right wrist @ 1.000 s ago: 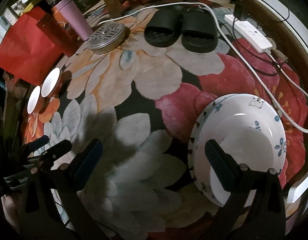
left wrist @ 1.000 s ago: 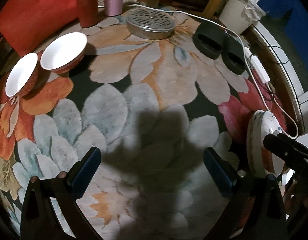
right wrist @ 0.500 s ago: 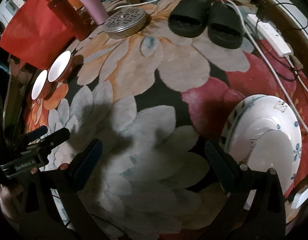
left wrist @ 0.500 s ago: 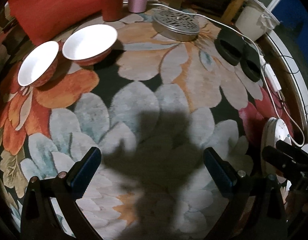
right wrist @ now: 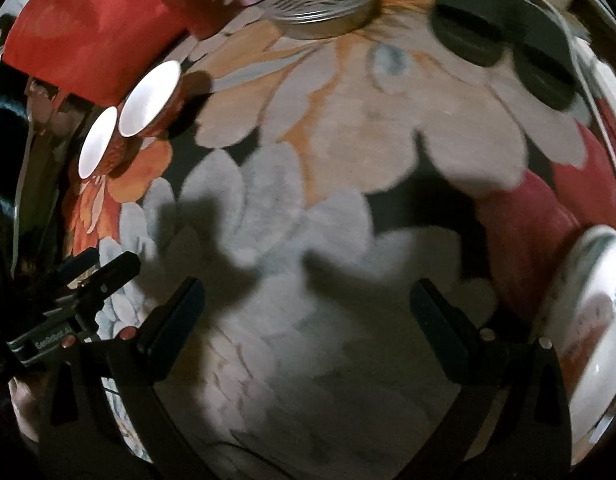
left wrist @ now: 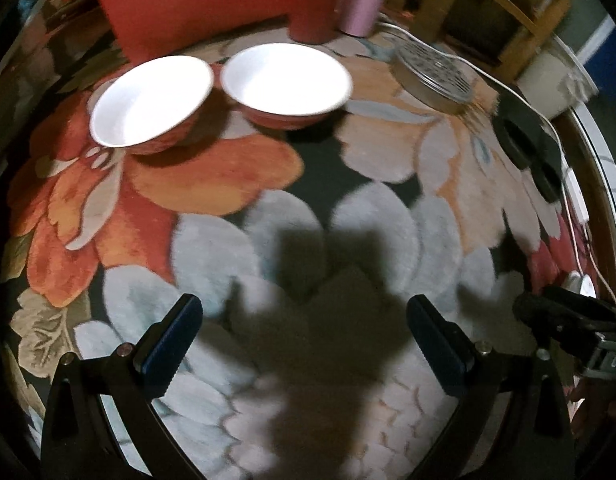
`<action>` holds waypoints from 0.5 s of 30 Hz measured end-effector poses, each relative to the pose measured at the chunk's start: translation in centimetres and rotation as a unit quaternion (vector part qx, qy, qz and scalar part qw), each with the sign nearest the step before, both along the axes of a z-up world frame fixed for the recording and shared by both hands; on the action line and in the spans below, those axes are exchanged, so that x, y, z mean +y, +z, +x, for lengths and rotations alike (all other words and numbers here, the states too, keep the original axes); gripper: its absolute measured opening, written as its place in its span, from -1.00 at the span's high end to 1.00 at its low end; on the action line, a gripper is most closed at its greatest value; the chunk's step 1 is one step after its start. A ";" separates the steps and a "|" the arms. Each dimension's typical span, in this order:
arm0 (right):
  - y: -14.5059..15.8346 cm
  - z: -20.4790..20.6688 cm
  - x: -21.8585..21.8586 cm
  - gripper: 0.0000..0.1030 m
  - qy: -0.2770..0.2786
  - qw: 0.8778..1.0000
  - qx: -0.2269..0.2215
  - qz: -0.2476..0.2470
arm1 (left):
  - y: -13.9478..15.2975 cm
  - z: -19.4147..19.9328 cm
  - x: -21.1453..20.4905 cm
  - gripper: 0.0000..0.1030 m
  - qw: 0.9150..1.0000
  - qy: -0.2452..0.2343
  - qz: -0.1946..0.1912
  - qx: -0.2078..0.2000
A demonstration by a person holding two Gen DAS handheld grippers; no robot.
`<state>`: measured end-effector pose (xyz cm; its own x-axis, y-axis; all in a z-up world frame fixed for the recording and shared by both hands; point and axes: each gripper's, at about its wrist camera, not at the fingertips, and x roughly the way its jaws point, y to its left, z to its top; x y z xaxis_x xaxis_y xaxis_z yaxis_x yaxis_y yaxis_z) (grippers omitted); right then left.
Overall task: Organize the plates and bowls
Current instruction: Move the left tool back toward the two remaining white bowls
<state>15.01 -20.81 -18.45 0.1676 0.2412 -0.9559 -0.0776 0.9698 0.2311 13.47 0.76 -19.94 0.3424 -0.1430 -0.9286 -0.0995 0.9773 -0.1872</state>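
Observation:
Two red bowls with white insides sit side by side on the floral rug: the left bowl (left wrist: 150, 102) and the right bowl (left wrist: 286, 80). They also show in the right wrist view, left bowl (right wrist: 96, 147) and right bowl (right wrist: 150, 98). My left gripper (left wrist: 302, 338) is open and empty, hovering over the rug short of the bowls. My right gripper (right wrist: 306, 318) is open and empty. A large white plate with blue flowers (right wrist: 591, 320) lies just right of its right finger. The left gripper also appears in the right wrist view (right wrist: 96, 270).
A red bag (left wrist: 196, 0), a red tumbler (left wrist: 313, 8) and a pink tumbler (left wrist: 361, 0) stand behind the bowls. A round metal tin (left wrist: 435, 80), black slippers (left wrist: 525, 140) and a white cable with power strip (left wrist: 575, 196) lie to the right.
My left gripper has moved forward and left toward the two bowls, which now look larger and nearer. My right gripper has swung left, so the plate has slid to the right edge.

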 end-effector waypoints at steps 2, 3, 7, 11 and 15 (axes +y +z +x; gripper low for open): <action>-0.4 0.8 1.2 -0.99 0.006 1.000 0.004 0.005 | -0.3 0.2 1.5 -0.98 1.000 0.013 0.000 -0.001; -0.7 1.3 1.9 -0.99 0.005 1.000 0.007 0.010 | -0.4 0.3 2.2 -0.98 1.000 0.020 -0.002 -0.001; -1.8 3.3 4.1 -0.99 -0.011 0.998 0.026 0.048 | -1.0 0.6 5.1 -0.98 0.999 0.049 -0.010 0.001; -2.3 5.2 6.2 -0.98 -0.026 0.996 0.030 0.085 | -1.4 0.7 7.7 -0.98 0.997 0.075 -0.016 0.000; -2.8 7.4 8.0 -0.79 -0.050 0.991 0.032 0.116 | -1.7 0.7 9.8 -0.98 0.995 0.093 -0.027 -0.004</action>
